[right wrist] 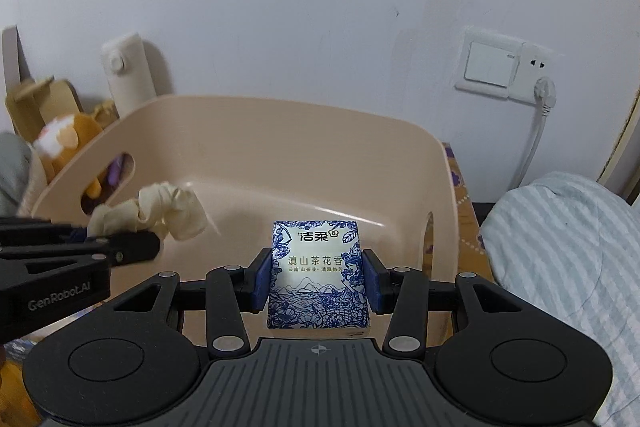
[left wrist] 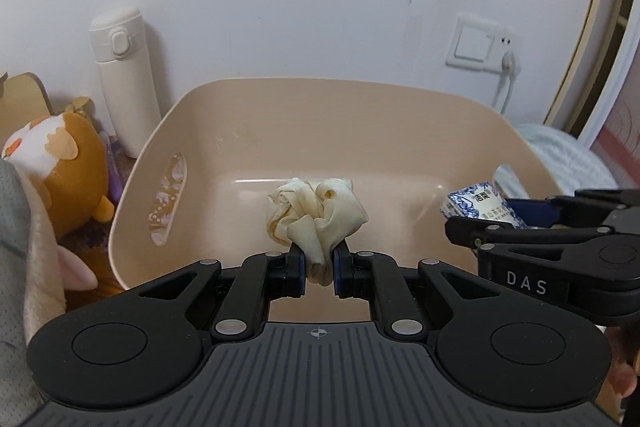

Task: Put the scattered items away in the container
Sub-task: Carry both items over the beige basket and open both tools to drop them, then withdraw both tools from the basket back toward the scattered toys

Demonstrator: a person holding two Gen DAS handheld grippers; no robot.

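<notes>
The left gripper point(left wrist: 319, 269) has its fingers point(left wrist: 298, 267) clamped on a crumpled cream cloth point(left wrist: 316, 215), pinching its lower tail so that the bunched bulk stands up above the blue pads. The cloth hangs over the open mouth of the beige plastic container point(left wrist: 400, 99), just inside its near wall and clear of the bare floor of the tub. In the right wrist view the same cloth point(right wrist: 160, 213) shows at the left side of the container point(right wrist: 280, 107), near the oval handle cut-out in the left wall. The right gripper point(right wrist: 318, 281) is closed on a blue-and-white tissue pack point(right wrist: 318, 279), its blue fingers point(right wrist: 262, 279) pressed flat against the two sides of the pack, which stands upright with its printed face toward the camera. The pack is held over the near right part of the container, above the bottom; from the left wrist view it point(left wrist: 480, 207) shows at the right wall of the tub, with the right gripper point(left wrist: 472, 223) reaching in from the right. Behind the container's far left corner a cream thermos bottle point(left wrist: 124, 79) stands upright against the white wall, and an orange plush toy point(left wrist: 64, 167) sits just beside the container's left wall. A wall switch plate point(right wrist: 490, 67) with a plugged-in white cable is mounted on the wall to the right, and a striped blue-and-white blanket point(right wrist: 560, 247) lies beyond the container's right wall.
</notes>
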